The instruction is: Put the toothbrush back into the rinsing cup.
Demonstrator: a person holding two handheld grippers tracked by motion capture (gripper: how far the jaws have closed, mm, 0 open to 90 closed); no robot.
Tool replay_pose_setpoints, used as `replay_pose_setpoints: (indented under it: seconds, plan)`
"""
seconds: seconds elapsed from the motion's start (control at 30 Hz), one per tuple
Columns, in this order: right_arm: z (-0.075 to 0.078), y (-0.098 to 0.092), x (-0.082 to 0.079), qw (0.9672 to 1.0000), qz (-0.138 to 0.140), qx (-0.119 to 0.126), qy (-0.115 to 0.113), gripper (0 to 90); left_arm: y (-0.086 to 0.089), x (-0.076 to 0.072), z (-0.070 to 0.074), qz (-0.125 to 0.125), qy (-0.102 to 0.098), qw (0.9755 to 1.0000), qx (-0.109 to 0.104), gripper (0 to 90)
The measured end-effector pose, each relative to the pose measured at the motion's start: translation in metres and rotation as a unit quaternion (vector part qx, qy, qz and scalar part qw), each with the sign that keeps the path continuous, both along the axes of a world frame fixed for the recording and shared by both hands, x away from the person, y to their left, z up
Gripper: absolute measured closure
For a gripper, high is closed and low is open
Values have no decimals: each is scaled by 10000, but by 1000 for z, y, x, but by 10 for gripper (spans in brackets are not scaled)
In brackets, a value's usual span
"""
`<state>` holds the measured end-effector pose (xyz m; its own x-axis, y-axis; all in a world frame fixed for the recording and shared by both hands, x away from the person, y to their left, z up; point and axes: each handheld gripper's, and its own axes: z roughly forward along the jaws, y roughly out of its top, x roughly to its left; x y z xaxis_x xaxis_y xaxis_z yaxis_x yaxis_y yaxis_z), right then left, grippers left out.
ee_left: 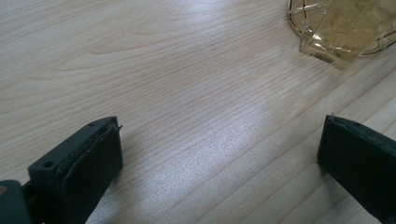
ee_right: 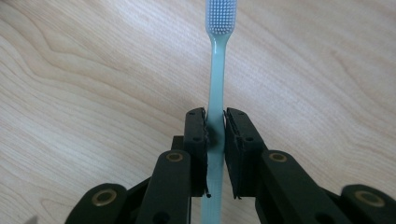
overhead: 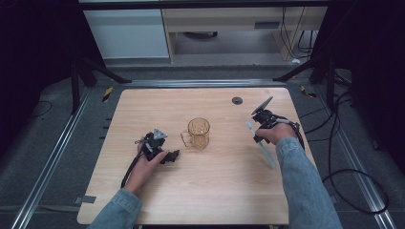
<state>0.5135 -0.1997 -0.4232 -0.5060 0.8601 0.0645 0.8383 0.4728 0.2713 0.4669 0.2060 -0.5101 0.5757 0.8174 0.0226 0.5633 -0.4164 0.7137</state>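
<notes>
A pale blue toothbrush [ee_right: 218,56] with white bristles runs between the two black jaws of my right gripper [ee_right: 215,121], which is shut on its handle. From above, the toothbrush [overhead: 266,153] slants over the right side of the table under the right gripper [overhead: 258,139], bristle end toward the middle. An amber glass mug [overhead: 198,132] stands upright at the table's centre with its handle to the left. My left gripper [overhead: 174,155] rests low on the wood just left of the mug. Its jaws stand wide open [ee_left: 219,154] with bare wood between them, and the mug [ee_left: 341,28] is ahead at upper right.
The light wooden table [overhead: 210,191] has a dark round grommet [overhead: 237,100] near its far edge. Black frame legs and cables [overhead: 344,176] lie on the grey floor to the right. White and wooden furniture stands beyond the table.
</notes>
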Motion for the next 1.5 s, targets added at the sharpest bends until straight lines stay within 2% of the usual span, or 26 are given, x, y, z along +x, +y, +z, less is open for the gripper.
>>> replay_pose_setpoints:
  seconds: [0.13,0.3,0.43,0.53,0.8,1.0,1.1,1.13,1.27,1.3,1.43,1.5]
  plan:
    - [4,-2,-1,9999,-21,90,-118,793,0,0,0,-3,3,10000,-4,0]
    - [15,-7,-4,9982,-105,335,-484,793,0,0,0,0,3,10000,-1,0]
    - [21,-7,-4,9968,-127,437,-654,793,0,0,0,-1,2,10000,0,0]
    - [24,-6,-4,9962,-117,468,-723,793,0,0,0,-3,6,10000,-4,0]
    - [34,6,-3,9922,-27,616,-1082,793,0,0,0,0,6,10000,-5,0]
    - [36,11,-2,9903,24,667,-1219,792,0,0,0,1,5,10000,-4,0]
    - [39,15,-3,9875,32,773,-1375,793,0,0,0,1,7,10000,-8,0]
    - [39,15,-3,9875,32,773,-1375,793,0,0,0,1,7,10000,-8,0]
    - [45,22,-6,9823,23,898,-1644,792,0,0,0,1,5,10000,-7,0]
    - [45,22,-6,9823,23,898,-1644,792,0,0,0,1,5,10000,-7,0]
    - [50,36,-12,9770,170,1024,-1863,792,0,0,0,1,5,10000,-6,0]
    - [52,39,-13,9761,206,1031,-1900,792,0,0,0,1,4,10000,-7,0]
